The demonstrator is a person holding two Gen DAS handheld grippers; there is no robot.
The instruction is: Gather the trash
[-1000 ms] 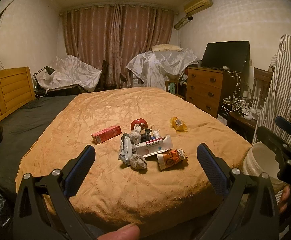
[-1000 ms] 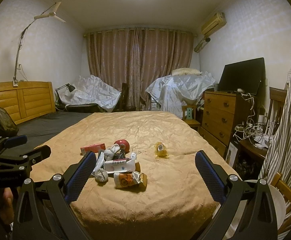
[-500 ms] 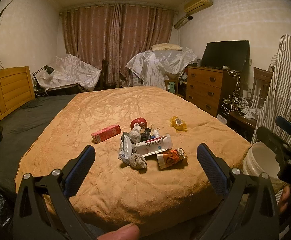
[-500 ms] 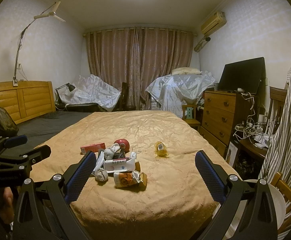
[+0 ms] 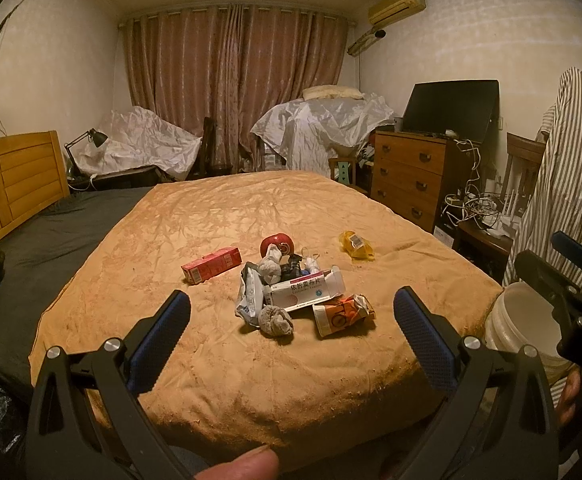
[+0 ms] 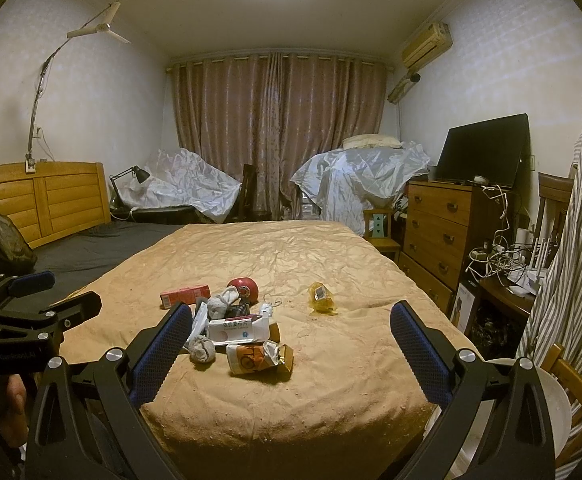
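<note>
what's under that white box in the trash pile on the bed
The white box rests on a silver wrapper and overlaps an orange carton. Whatever else lies beneath is hidden.

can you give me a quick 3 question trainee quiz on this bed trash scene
1. True or false: the left tool is shut on the red carton.
2. Multiple choice: which item lies apart from the main pile, toward the dresser side? A) grey sock ball B) yellow wrapper C) white medicine box
3. Fill in: beside the bed's near right corner stands a white ____.

Key: 1 false, both tools, the right tool too, are open and hold nothing. 2 B. 3 bucket.
</note>
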